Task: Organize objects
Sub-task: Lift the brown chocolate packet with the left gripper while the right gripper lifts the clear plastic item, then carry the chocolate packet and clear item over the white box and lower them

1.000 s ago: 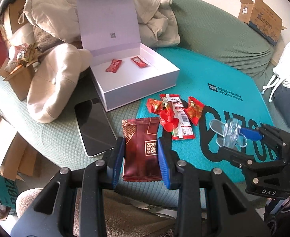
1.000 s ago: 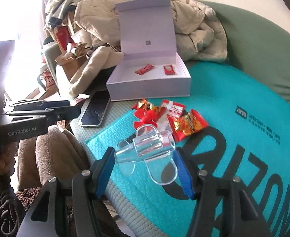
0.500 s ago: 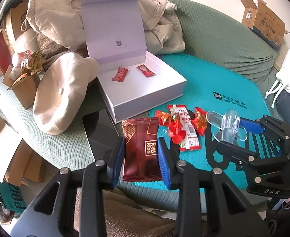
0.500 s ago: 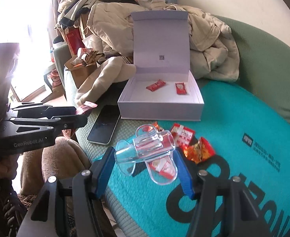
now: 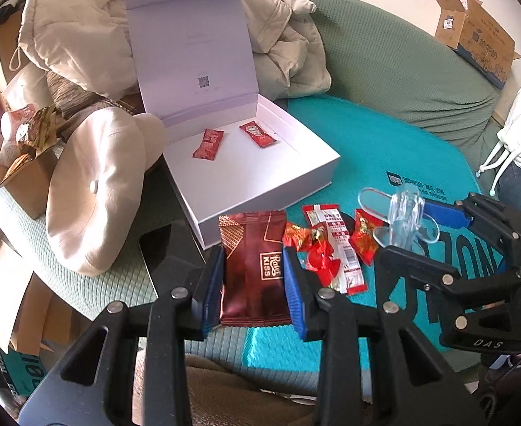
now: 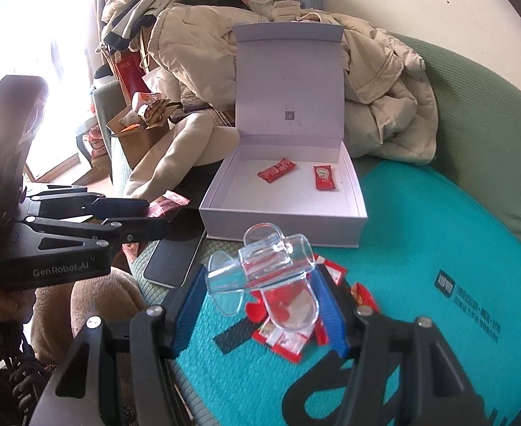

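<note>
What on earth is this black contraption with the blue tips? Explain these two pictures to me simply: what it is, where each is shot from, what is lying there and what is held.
There is no robot here. A person holds a hand-operated two-finger gripper in each hand, and each gripper carries a fisheye camera looking out along its fingers. One picture comes from the left gripper, the other from the right gripper; each also shows the other from the side.

The left one is shut on a dark red snack packet. The right one is shut on a clear plastic piece.

Below lie a teal padded mailer, a pile of small red sachets, a smartphone, and an open white box holding two red sachets.
</note>
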`<state>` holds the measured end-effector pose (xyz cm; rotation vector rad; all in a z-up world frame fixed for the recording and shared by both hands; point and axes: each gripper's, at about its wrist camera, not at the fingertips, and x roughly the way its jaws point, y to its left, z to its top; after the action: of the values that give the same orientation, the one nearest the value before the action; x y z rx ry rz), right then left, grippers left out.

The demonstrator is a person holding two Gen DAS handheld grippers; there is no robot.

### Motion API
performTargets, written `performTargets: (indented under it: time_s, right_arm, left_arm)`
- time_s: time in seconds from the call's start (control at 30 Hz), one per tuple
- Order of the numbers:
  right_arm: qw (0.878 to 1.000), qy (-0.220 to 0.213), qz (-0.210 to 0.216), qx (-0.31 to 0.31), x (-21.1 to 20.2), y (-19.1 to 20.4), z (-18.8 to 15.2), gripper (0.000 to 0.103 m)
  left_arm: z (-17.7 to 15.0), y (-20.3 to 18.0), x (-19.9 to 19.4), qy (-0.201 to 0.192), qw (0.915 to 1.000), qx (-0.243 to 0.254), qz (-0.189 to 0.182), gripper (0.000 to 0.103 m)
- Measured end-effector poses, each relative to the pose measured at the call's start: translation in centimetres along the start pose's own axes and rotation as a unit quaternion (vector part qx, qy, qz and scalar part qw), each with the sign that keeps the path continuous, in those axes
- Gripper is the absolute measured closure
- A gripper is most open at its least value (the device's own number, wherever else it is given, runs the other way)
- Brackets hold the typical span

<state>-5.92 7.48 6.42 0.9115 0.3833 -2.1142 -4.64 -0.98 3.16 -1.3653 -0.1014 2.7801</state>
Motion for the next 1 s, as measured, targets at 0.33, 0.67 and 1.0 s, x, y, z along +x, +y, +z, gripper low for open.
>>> performTargets:
  time_s: [0.33, 0.67, 1.0]
  right_arm:
    - [1.0, 0.001, 0.006, 0.001, 2.4, -1.2, 2.2, 0.042]
    - [1.0, 0.0, 0.003, -0.008, 4.8, -2.7, 4.7, 0.042]
    - [1.0, 0.001, 0.004, -0.012, 7.6, -4.7, 7.5, 0.042]
  left_arm:
    - [2.7, 0.6, 2.2, 0.007, 0.9999, 0.011, -0.004, 0.071]
    - [5.6, 1.5, 5.1, 0.015, 0.9997, 0.018, -0.01, 0.071]
    - [8.7, 2.5, 8.3, 0.021, 0.9993, 0.028, -0.012, 0.071]
